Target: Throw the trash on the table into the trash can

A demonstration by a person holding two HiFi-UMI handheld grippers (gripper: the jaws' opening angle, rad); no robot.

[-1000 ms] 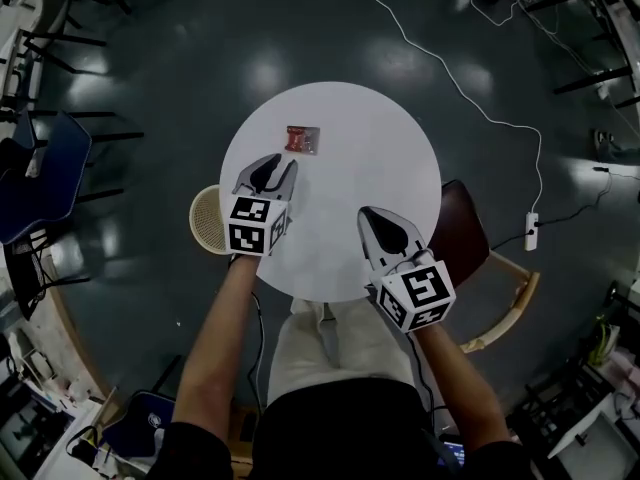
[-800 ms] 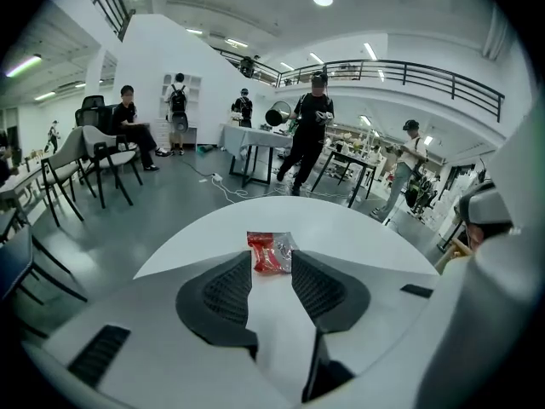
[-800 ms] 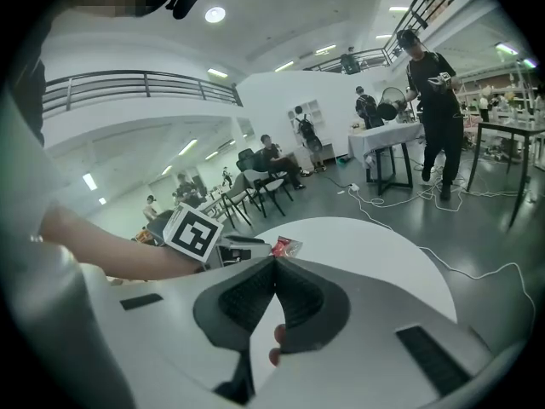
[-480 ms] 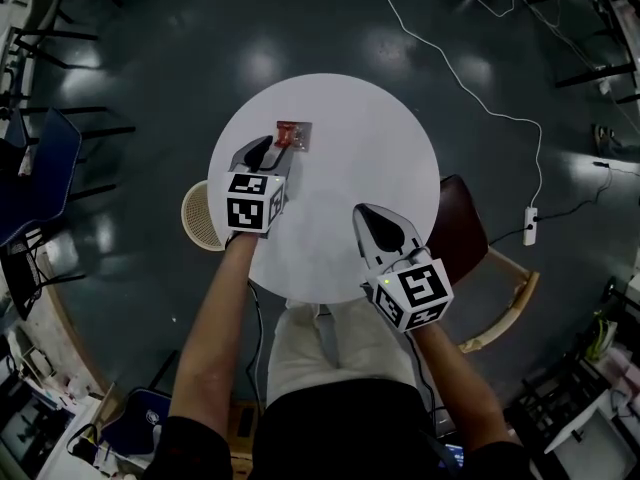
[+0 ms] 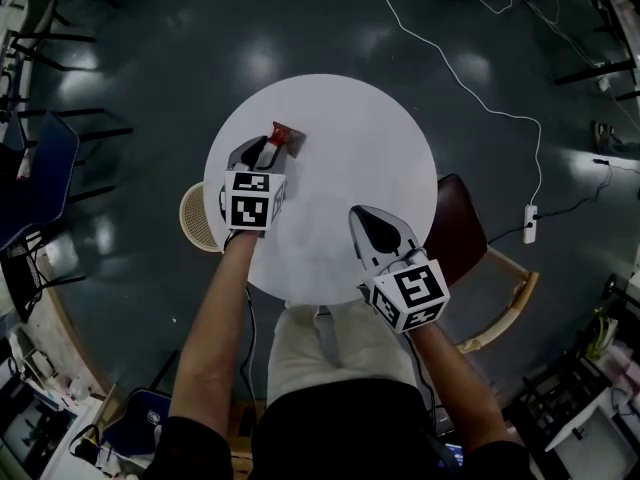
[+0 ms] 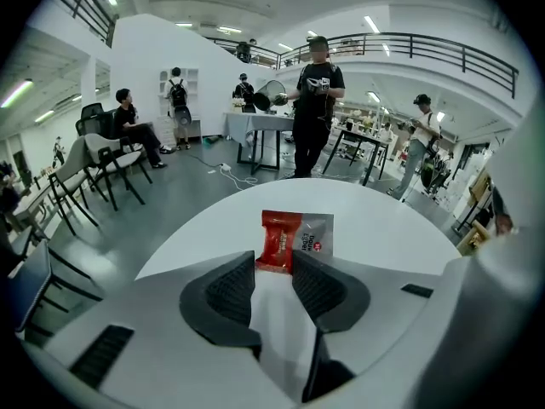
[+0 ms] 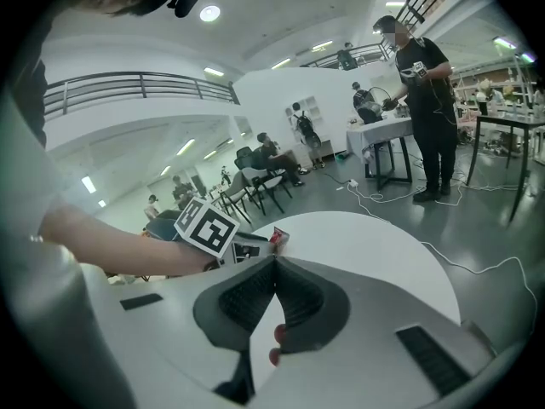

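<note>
**Spread wide at the snack packet (image 6: 294, 240)**

Angled the left tool (image 6: 274, 267) steeply down, jaws just opened wide, tips flanking the near edge of the red-and-silver packet lying on the round white worktop (image 5: 370, 138). Held the right tool (image 7: 272, 267) lower-right, jaws pressed together.

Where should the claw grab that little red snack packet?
Probably best: pinch the snack packet by its red end, the one nearest the left claw, coming down at a slant from the person's side. It lies flat on the table, so only a thin edge offers a hold. The left claw's jaws have just been opening, and the red end sits at their tips, unpinched.
</note>
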